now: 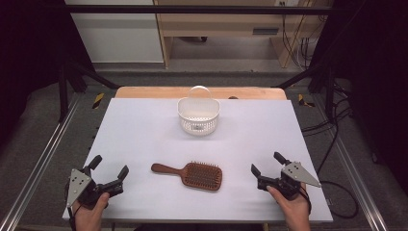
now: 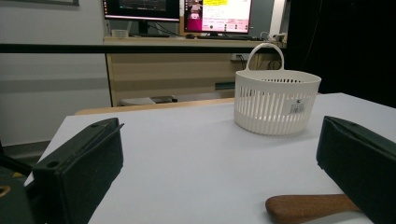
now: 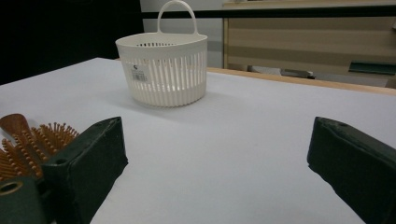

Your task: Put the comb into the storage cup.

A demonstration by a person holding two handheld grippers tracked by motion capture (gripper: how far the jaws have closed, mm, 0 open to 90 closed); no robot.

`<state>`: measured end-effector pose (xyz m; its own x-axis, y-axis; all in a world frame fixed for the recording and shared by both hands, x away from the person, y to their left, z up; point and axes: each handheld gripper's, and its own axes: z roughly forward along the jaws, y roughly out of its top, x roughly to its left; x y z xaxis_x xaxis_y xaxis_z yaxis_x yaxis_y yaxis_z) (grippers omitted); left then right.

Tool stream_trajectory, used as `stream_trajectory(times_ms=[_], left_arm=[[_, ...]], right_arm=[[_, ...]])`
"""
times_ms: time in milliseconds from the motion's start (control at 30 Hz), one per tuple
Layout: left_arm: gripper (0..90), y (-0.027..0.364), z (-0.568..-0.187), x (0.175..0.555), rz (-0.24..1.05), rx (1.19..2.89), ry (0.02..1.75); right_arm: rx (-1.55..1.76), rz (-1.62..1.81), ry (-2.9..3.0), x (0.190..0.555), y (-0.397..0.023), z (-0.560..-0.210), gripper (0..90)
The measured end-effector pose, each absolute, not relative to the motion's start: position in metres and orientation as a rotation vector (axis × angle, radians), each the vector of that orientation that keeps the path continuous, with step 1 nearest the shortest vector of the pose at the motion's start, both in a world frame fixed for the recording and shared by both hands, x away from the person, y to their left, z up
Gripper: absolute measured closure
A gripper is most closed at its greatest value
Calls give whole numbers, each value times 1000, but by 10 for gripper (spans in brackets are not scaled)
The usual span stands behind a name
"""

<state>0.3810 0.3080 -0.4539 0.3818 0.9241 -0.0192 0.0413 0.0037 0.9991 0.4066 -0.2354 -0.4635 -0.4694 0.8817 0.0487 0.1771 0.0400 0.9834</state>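
- Hairbrush (image 1: 191, 174) lies flat on the desk (image 1: 144, 130) between the two tools, bristles up (handle toward the left tool (image 1: 109, 169)).
- Left tool: jaws wide, holding nothing.
- Right tool (image 1: 267, 163): jaws wide, holding nothing.
- White basket (image 1: 198, 114) stands upright well beyond both tools.

Even overhead light is washing the white bench (image 1: 144, 134) bright, while the surroundings at both sides are sinking into near-black. The basket (image 1: 198, 115) and hairbrush (image 1: 190, 174) are casting only faint, soft shadows. In both gripper views the close black fingers (image 2: 79, 172) are looming soft and slightly blurred, and monitors (image 2: 177, 11) behind are glowing, overexposed and unreadable.
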Motion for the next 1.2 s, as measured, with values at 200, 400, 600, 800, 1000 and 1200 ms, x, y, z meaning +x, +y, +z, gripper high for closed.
stream_trajectory(times_ms=[200,400,600,800,1000,1200], left_arm=[[4,307,-454,381,889,1396,943],[4,306,-454,382,896,1403,940],[4,306,-454,381,898,1403,941],[5,307,-453,381,898,1400,943],[5,307,-453,381,898,1401,943],[11,307,-453,381,898,1402,949]], right_arm=[[1049,1464,1750,408,-227,-460,50],[1030,1428,1817,410,-210,-458,73],[993,1396,1904,409,-188,-459,97],[955,1355,1989,408,-168,-461,305],[900,1270,2118,404,-154,-463,629],[930,1225,2242,402,-148,-464,883]])
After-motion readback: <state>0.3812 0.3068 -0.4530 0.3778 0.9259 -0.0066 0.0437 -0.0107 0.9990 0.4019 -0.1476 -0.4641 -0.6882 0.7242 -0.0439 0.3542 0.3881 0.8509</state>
